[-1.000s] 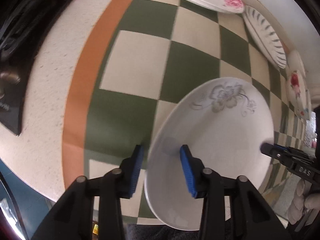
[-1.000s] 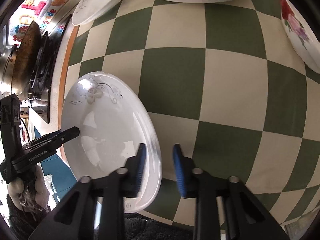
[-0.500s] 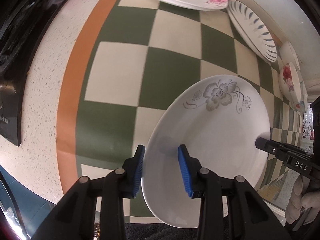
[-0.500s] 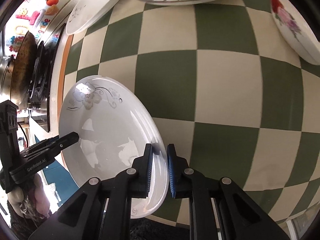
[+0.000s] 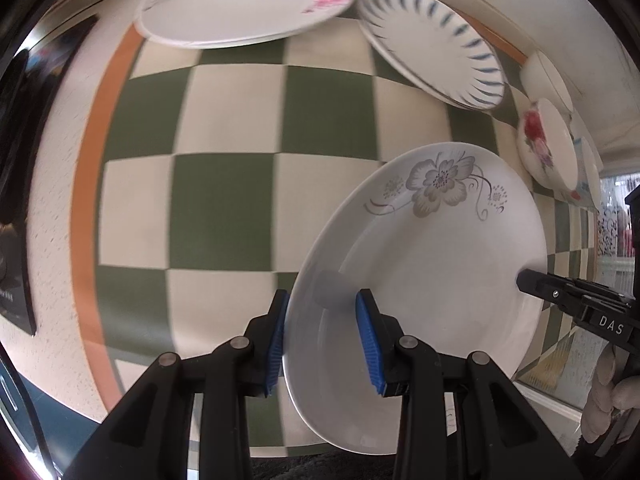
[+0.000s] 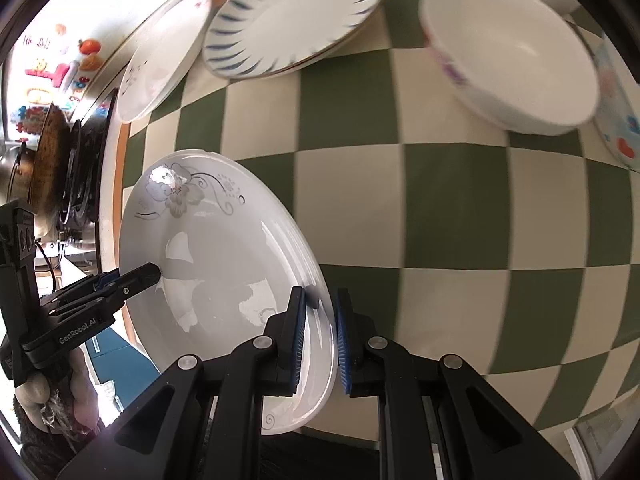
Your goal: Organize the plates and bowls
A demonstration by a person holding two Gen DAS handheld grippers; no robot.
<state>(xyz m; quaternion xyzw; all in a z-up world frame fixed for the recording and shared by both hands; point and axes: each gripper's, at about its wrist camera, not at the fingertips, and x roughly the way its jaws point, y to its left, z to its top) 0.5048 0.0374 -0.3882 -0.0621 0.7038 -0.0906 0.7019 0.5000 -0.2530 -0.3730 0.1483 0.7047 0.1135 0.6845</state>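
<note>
A white plate with a grey flower point(image 5: 436, 264) is held tilted above the checked cloth, seen too in the right wrist view point(image 6: 208, 256). My left gripper point(image 5: 322, 336) straddles its left rim with a wide gap between the jaws. My right gripper point(image 6: 320, 338) is shut on the plate's opposite rim. Each gripper shows in the other's view: the right one point(image 5: 532, 280) and the left one point(image 6: 144, 274). At the back lie a pink-flowered plate point(image 5: 248, 4), a blue-striped plate point(image 5: 432, 40) and a red-flowered bowl point(image 5: 546, 144).
The green and cream checked cloth point(image 5: 224, 200) has an orange border point(image 5: 86, 184) at left. A stove with a pan point(image 6: 52, 160) stands beyond it. More bowls point(image 6: 512, 52) sit at the far right near the wall. The counter's front edge is close below the grippers.
The right gripper closed on the plate's rim and the plate rose off the cloth, tilting. The left jaws narrowed around the other rim. Both views shifted toward the back dishes.
</note>
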